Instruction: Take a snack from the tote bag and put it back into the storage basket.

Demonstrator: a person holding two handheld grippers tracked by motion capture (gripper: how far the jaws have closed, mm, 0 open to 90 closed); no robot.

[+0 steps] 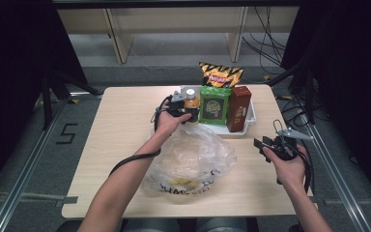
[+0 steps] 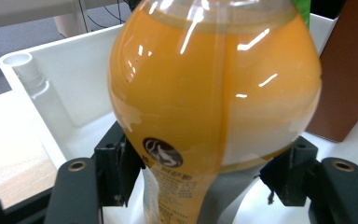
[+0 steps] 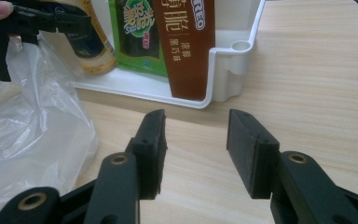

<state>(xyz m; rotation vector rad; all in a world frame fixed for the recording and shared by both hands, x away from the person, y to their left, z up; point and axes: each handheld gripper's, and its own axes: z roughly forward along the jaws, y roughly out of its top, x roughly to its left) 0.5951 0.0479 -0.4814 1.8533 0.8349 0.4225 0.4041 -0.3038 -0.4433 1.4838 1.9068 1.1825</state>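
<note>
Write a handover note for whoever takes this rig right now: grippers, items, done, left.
Left gripper: jaws closed on the round orange juice bottle, which stands in the white plastic tray.
Right gripper: open, holding nothing, above bare wooden table right of the tray.
Also in the tray: green snack packet, brown carton; the orange-black chip bag stands at its far edge.
Clear plastic bag lies crumpled in front of the tray.
Done: bottle gripped.
Left, probably: lift bottle out and bag it; other items untouched.
</note>
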